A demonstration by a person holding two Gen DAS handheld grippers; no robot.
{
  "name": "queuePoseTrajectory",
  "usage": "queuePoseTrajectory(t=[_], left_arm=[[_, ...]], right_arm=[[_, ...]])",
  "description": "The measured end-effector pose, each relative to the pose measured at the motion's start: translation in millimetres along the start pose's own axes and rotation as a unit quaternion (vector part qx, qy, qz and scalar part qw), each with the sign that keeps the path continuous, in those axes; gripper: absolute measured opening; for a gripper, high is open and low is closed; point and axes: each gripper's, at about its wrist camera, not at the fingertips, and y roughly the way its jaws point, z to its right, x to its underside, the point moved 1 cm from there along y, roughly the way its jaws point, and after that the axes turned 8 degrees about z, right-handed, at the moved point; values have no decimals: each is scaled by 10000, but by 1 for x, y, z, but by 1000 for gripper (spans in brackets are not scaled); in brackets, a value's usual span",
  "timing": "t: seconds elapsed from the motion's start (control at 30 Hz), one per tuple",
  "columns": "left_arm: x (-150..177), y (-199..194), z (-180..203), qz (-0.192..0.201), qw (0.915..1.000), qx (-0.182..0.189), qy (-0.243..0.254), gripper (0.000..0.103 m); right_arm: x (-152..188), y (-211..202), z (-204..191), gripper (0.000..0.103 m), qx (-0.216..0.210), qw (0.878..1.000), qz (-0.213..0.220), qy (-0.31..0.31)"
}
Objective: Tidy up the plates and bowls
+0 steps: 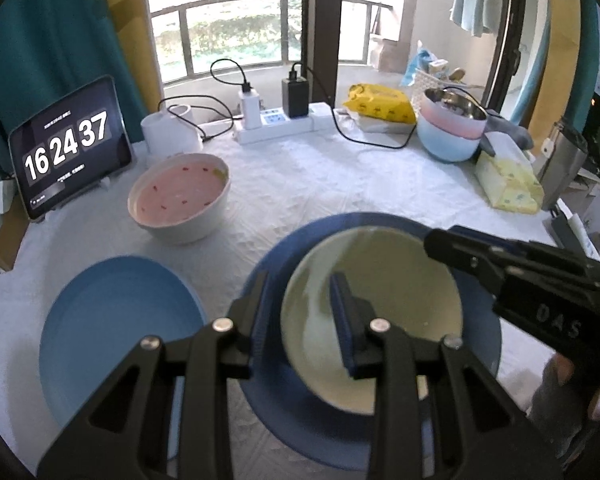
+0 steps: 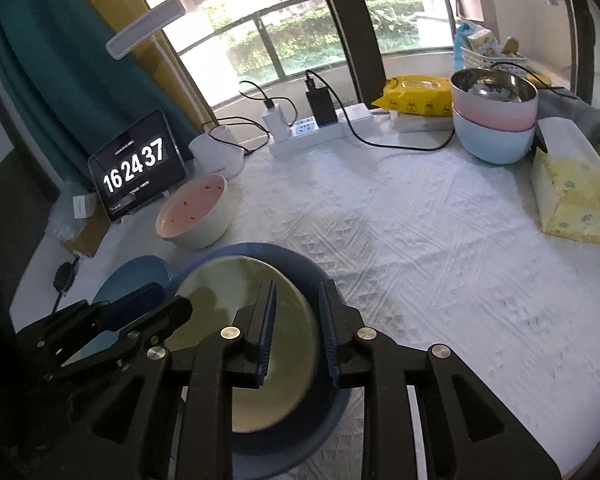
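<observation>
Cream bowl (image 1: pixel 380 320) sits inside the dark blue plate (image 1: pixel 480 340) — this is the landmark. Left gripper (image 1: pixel 300 316) straddles its left rim, jaws pinching the wall. Right gripper (image 2: pixel 296 320) straddles the right rim, jaws spread, pads apparently clear of the wall. Best to let go evenly so the bowl stays centred. Light blue plate (image 1: pixel 112 328) lies just left; pink-lined bowl (image 1: pixel 180 198) beyond it — open cloth-covered table (image 2: pixel 440 240) to the right.

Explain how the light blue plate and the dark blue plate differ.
The light blue plate is paler and carries nothing; the dark blue plate is darker and holds a cream plate. The light one lies left of the dark one, farther from the right claw. Both are round and rest on the white tablecloth.
</observation>
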Motion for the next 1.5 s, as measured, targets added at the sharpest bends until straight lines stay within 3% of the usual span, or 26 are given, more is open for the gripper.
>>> queuePoseTrajectory(t=[0.3, 0.5, 0.9, 1.5], left_arm=[[-2, 17, 6, -179, 9996, -206, 102, 31], [-12, 6, 1, 50, 9998, -204, -10, 32], [-23, -4, -22, 265, 9992, -230, -168, 38], [-13, -15, -69, 424, 9978, -164, -481, 38]], right_arm=[[-5, 12, 8, 24, -350, 9994, -67, -13], [-12, 13, 12, 24, -458, 9989, -30, 61], [-19, 15, 5, 24, -450, 9990, -57, 18], [-19, 28, -43, 24, -285, 9988, -242, -331]])
